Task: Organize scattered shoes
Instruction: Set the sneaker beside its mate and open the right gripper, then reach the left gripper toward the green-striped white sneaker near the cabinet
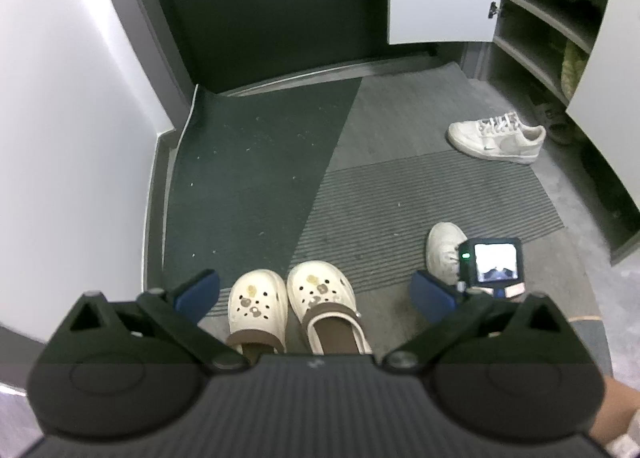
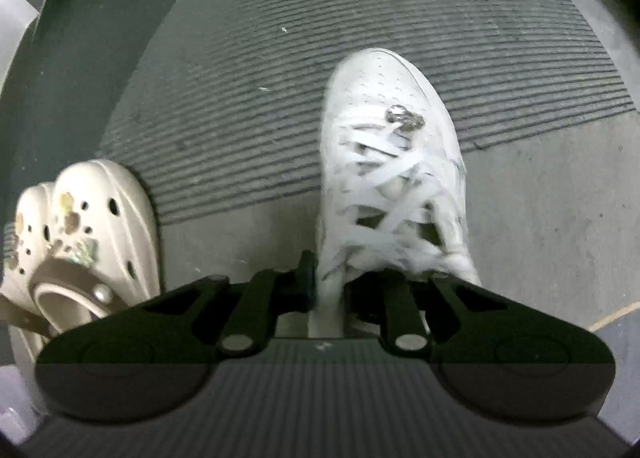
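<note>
Right gripper (image 2: 326,286) clamps the white sneaker (image 2: 392,162) at its heel, toe pointing straight ahead across the ribbed mat (image 2: 520,58); left gripper (image 1: 314,292) hangs spread wide above the clogs (image 1: 292,298).

No legible text, numbers or signs in either view. Only brand mark: a small dark swoosh on the side of the white sneaker (image 1: 497,137) lying far ahead and right of the left hand-held gripper (image 1: 316,292). No lettering readable beside it; charms on the clogs (image 1: 292,302) carry no words.

Left gripper (image 1: 314,296) low, jaws spread wide; right gripper (image 2: 326,290), jaws clamped on a sneaker (image 2: 390,162).
</note>
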Tool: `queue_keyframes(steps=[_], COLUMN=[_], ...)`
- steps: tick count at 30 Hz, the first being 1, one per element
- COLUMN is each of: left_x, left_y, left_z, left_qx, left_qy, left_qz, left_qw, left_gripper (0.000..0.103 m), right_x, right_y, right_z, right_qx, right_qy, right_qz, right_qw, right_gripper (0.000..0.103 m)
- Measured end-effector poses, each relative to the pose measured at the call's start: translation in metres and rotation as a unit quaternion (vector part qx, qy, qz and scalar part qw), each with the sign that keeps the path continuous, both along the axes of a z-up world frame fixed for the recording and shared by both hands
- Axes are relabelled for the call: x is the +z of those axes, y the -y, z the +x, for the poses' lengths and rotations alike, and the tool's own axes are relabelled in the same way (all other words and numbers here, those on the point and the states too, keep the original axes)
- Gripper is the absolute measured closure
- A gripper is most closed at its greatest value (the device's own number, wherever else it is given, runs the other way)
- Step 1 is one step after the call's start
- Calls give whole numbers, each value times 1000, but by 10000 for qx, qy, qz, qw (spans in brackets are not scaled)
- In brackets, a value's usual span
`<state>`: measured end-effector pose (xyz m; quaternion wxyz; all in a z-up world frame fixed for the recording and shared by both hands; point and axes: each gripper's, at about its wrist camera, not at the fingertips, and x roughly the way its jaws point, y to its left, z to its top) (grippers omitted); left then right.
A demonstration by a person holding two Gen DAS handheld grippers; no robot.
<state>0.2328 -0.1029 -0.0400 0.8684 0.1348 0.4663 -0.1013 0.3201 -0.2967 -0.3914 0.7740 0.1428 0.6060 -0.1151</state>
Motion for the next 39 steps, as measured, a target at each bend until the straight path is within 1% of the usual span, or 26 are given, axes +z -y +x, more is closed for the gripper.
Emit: queue_keyframes(steps=[3,6,8,9,10,12,15,17,19,22,23,24,25,27,30,31,32,34,36,38,39], left_x=[1,7,13,16,18,25,29,29,27,23,20,17,15,6,-2,-3,-5,-15,-27,-47,-58], left_y=[-1,-5,-9,-9,-9,-10,-10,-9,-7,5,11,17,22,39,67,75,89,118,143,173,189], left_z=[-1,-2,0,0,0,0,-2,-4,-7,-17,-23,-30,-35,-47,-52,-51,-51,-53,-56,-51,-49], left_qx=[-29,-63,-81,-107,-130,-188,-256,-299,-352,-813,-1072,-1362,-1544,-2055,-2528,-2637,-2836,-3186,-3466,-3722,-3852], left_qy=[43,109,162,194,220,294,212,152,143,226,347,527,659,942,914,886,912,1113,1316,1400,1432], left_qz=[18,-47,-134,-180,-210,-349,-634,-766,-820,-906,-923,-884,-819,-546,-334,-318,-311,-260,-199,-146,-121], left_qw=[10000,9999,9997,9996,9995,9988,9974,9965,9959,9923,9893,9853,9824,9726,9626,9600,9541,9410,9285,9174,9116], left_gripper=[0,0,0,0,0,0,0,0,0,0,0,0,0,0,0,0,0,0,0,0,0], right_x=[0,19,53,63,81,127,181,205,227,247,255,258,259,259,253,247,237,215,189,161,155], right_y=[1,-4,-5,-4,-3,-5,-2,3,10,21,26,30,34,41,52,58,64,74,84,93,95], right_z=[1,-8,-30,-36,-46,-72,-111,-135,-157,-190,-209,-225,-239,-269,-305,-317,-328,-337,-337,-331,-330], right_qx=[10,222,174,141,113,68,0,-13,-15,-188,-278,-333,-371,-447,-591,-686,-804,-1004,-1219,-1497,-1562], right_qy=[-60,48,180,213,281,576,1042,1126,1183,1356,1463,1534,1586,1705,1947,2086,2231,2377,2483,2578,2601], right_qz=[-68,-227,-200,-189,-171,-122,-117,-292,-492,-590,-578,-593,-623,-663,-648,-637,-660,-680,-571,-367,-321], right_qw=[10000,9995,9995,9995,9994,9982,9945,9932,9918,9888,9872,9858,9847,9821,9769,9735,9692,9637,9593,9538,9523], right_gripper=[82,77,79,78,78,78,78,79,78,77,77,74,72,71,71,71,71,70,70,70,70])
